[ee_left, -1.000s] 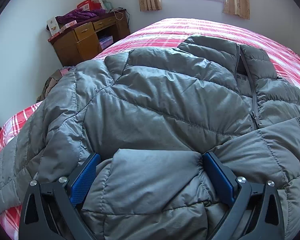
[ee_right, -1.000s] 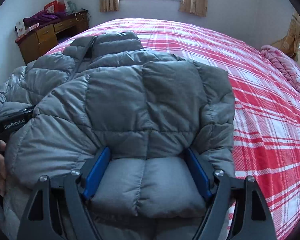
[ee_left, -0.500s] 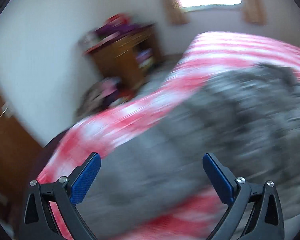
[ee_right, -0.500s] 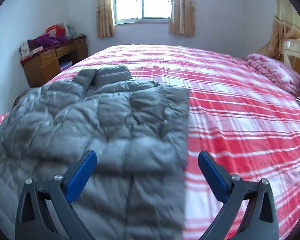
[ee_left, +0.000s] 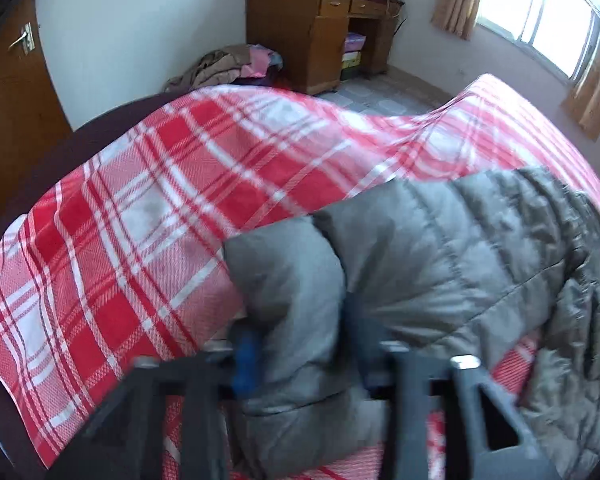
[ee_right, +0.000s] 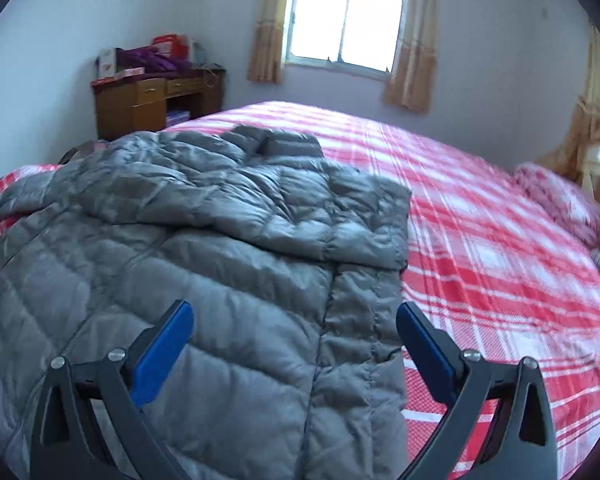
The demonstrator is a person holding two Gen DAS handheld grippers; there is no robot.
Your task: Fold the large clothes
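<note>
A grey quilted down jacket [ee_right: 204, 240] lies on the red plaid bed [ee_right: 480, 248], its right sleeve folded across the chest. In the left wrist view my left gripper [ee_left: 300, 344] is shut on the jacket's left sleeve cuff [ee_left: 288, 280], which bulges up between the blurred blue pads near the bed's left edge. The jacket body [ee_left: 480, 248] stretches to the right. My right gripper [ee_right: 296, 340] is open and empty, hovering over the jacket's lower right part.
A wooden desk [ee_right: 156, 104] with boxes and purple cloth stands against the far wall, also seen in the left wrist view [ee_left: 316, 36]. A clothes pile [ee_left: 228, 68] lies on the floor. A pink pillow [ee_right: 560, 204] is at the right. A brown door [ee_left: 12, 92] is left.
Both grippers let go of the folded jacket and pulled back. The left gripper swung left and closed on the sleeve cuff. The right gripper rose and stays open.
</note>
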